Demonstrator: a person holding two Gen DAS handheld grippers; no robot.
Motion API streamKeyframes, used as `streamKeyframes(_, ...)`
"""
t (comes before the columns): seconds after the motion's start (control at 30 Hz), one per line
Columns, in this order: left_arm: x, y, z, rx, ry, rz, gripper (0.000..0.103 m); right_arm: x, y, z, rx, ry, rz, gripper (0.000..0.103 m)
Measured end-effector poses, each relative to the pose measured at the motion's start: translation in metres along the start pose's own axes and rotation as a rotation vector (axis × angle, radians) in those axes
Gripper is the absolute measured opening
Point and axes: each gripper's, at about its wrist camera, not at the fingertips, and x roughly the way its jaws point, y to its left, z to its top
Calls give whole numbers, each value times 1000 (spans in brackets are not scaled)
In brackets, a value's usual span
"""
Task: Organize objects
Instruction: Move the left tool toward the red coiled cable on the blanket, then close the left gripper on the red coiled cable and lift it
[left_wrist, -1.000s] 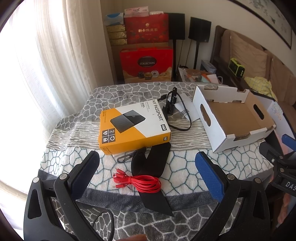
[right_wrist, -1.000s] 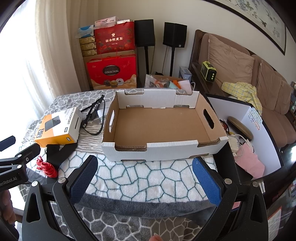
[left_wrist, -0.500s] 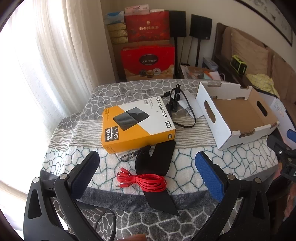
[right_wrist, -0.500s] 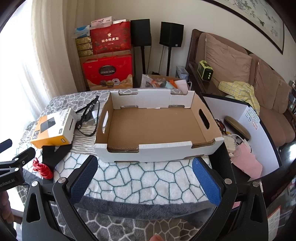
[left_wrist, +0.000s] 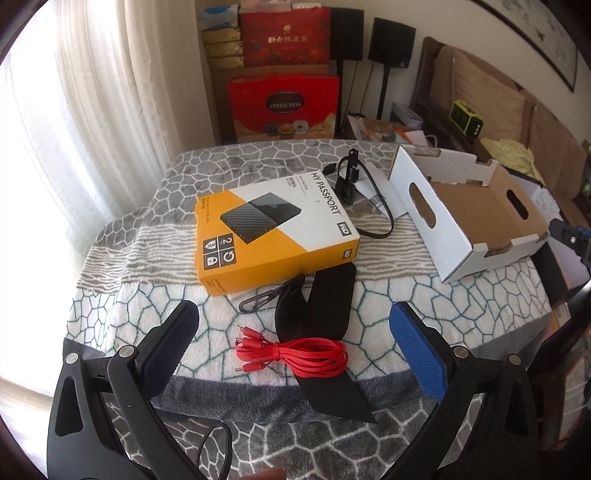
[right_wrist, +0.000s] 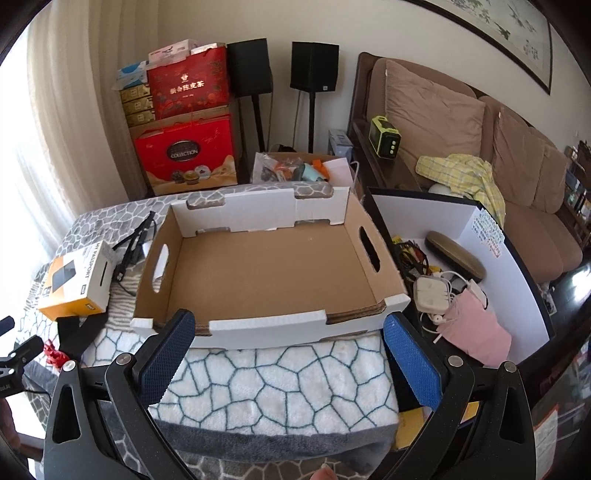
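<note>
An orange and white hard-drive box lies on the patterned table cover. In front of it lie a black strap with a clip and a coiled red cable. A black cable bundle lies behind the box. An empty cardboard tray stands to the right; it also shows in the left wrist view. My left gripper is open and empty, just above the red cable. My right gripper is open and empty before the tray's front wall.
Red gift boxes and two speakers on stands stand behind the table. A sofa is at the right. A white bin with cables, a case and a pink pouch sits right of the tray.
My left gripper has moved forward and down toward the red cable. My right gripper has moved closer to the tray's front wall. Both stay open.
</note>
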Motion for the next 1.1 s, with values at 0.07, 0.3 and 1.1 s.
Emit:
streamKeyframes(0.07, 4, 12, -3, -29, 15, -25, 103, 6, -13, 6, 24, 6, -5, 103)
streamKeyframes(0.3, 23, 31, -15, -64, 70, -71, 101, 24, -46, 21, 70, 12, -38, 101)
streamKeyframes(1.1, 40, 22, -19, -43, 91, -107, 59, 115, -94, 34, 89, 229, -127, 50)
